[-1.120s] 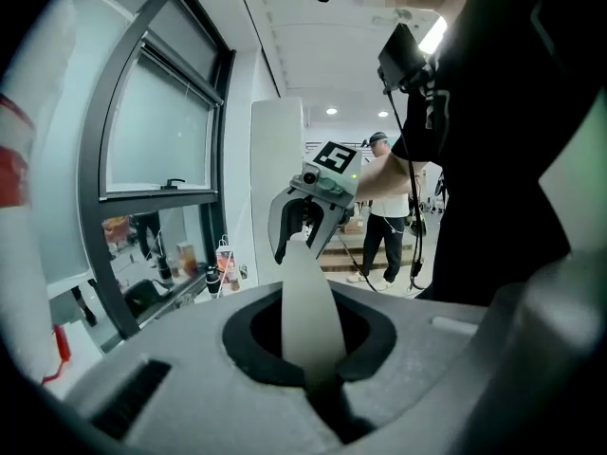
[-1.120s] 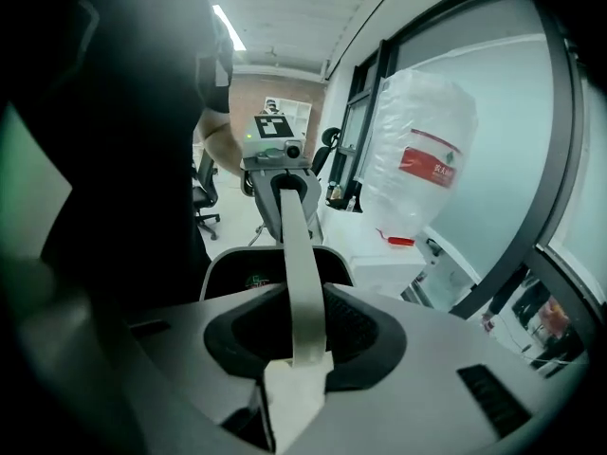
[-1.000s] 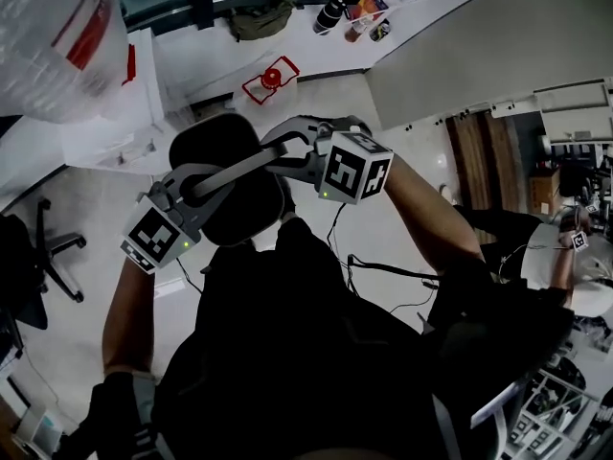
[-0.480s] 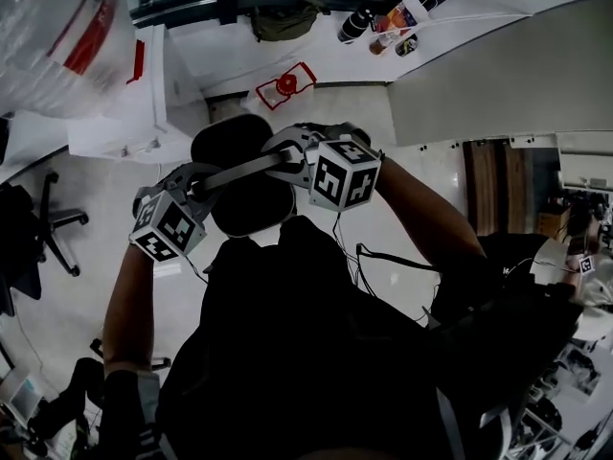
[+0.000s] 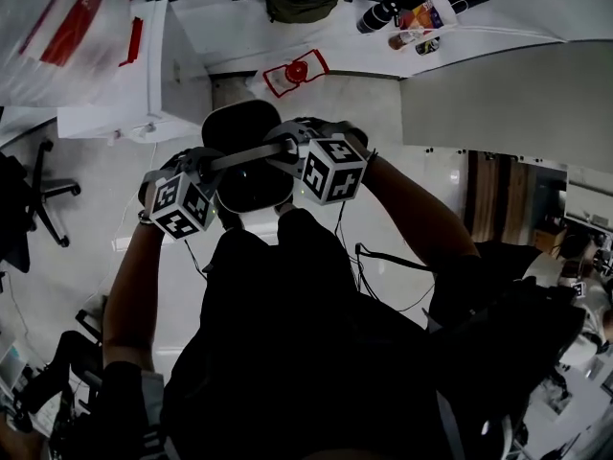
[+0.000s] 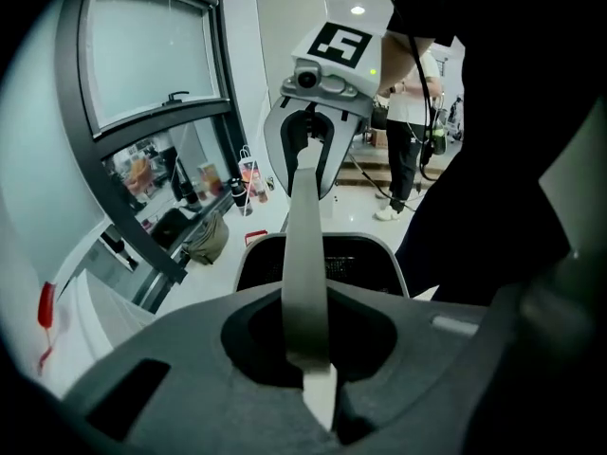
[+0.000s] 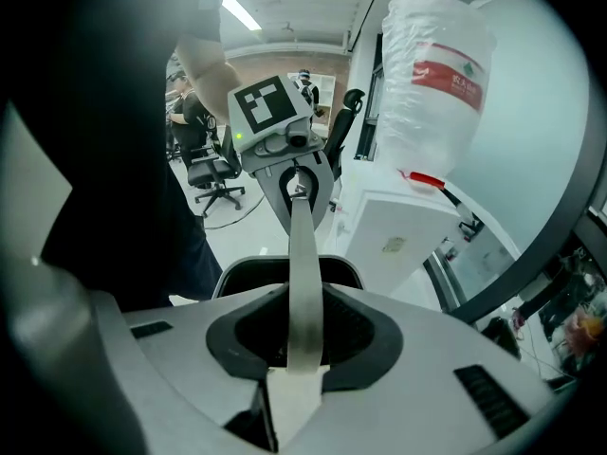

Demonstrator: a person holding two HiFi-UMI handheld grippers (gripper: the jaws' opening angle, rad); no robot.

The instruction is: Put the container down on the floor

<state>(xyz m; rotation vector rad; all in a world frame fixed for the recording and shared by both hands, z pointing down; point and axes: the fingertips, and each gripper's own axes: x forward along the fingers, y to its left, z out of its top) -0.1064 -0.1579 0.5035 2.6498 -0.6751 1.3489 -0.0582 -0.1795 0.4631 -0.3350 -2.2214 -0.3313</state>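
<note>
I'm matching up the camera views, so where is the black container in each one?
Head view: black container, upper centre.
Left gripper view: container, centre, under the grey handle.
Right gripper view: container, lower centre.
Shared landmark: the grey handle crossing its top.

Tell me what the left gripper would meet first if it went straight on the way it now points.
The left gripper, shut on the flat grey handle band running straight ahead, would probably meet the right gripper, whose jaws have just been closing on that band; the black open-topped container sits lower.
</note>
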